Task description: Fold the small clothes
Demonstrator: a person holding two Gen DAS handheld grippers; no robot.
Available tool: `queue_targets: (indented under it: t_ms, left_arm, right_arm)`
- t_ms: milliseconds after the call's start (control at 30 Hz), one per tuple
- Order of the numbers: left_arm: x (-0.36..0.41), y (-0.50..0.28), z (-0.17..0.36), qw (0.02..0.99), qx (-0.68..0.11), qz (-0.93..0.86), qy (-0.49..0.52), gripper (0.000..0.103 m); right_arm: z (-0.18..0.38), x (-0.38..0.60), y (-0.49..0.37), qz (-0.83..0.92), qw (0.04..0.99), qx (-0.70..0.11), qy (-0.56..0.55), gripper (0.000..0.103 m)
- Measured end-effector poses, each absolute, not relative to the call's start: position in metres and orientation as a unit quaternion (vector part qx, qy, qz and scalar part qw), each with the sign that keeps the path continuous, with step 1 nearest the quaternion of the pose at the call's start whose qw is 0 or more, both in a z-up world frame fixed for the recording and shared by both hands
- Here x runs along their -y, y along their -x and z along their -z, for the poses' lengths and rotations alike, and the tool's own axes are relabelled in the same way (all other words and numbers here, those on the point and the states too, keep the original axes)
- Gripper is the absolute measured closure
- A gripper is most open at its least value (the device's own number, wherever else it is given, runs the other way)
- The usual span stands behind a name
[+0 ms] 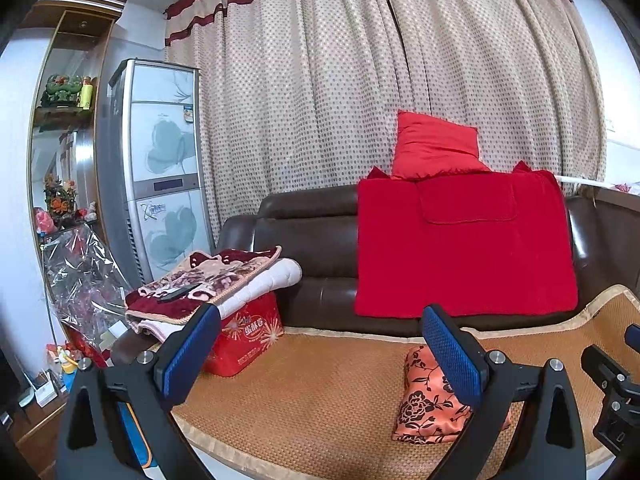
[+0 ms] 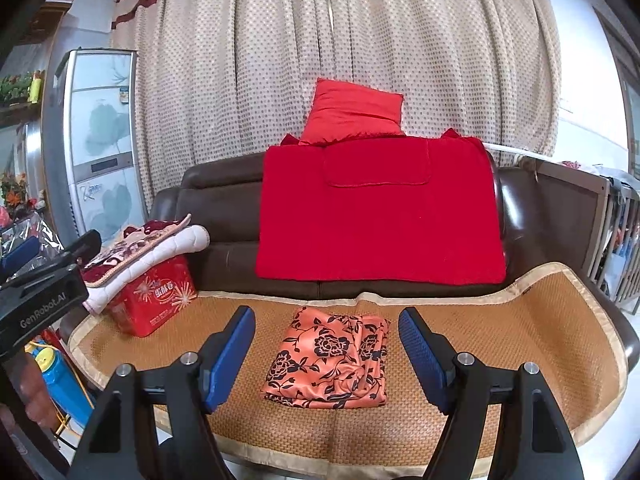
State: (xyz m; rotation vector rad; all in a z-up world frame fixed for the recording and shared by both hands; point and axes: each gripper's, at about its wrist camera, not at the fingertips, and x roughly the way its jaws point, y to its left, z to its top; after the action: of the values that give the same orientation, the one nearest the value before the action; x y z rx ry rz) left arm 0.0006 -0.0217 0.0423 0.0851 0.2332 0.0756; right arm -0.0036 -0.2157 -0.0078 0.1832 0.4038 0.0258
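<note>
The orange flowered cloth (image 2: 330, 358) lies folded into a neat square on the woven mat (image 2: 520, 340) that covers the sofa seat. The right gripper (image 2: 327, 354) hangs above and in front of it with jaws wide apart — the cloth shows in the gap between them, untouched. The left gripper (image 1: 322, 354) is off to the cloth's left, also wide open and holding nothing — its right finger (image 1: 454, 354) overlaps the cloth's edge in view. A red box (image 2: 154, 300) stands well apart at the mat's left end.
</note>
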Motion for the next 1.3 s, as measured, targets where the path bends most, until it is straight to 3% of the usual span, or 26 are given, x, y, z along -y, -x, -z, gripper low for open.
queue_targets:
  t_ms: [1300]
  left_arm:
    - [-0.003, 0.008, -0.042, 0.993, -0.105, -0.053, -0.03, 0.003]
  right_arm:
    - [-0.002, 0.206, 0.009, 0.003, 0.98, -0.188, -0.069, 0.025]
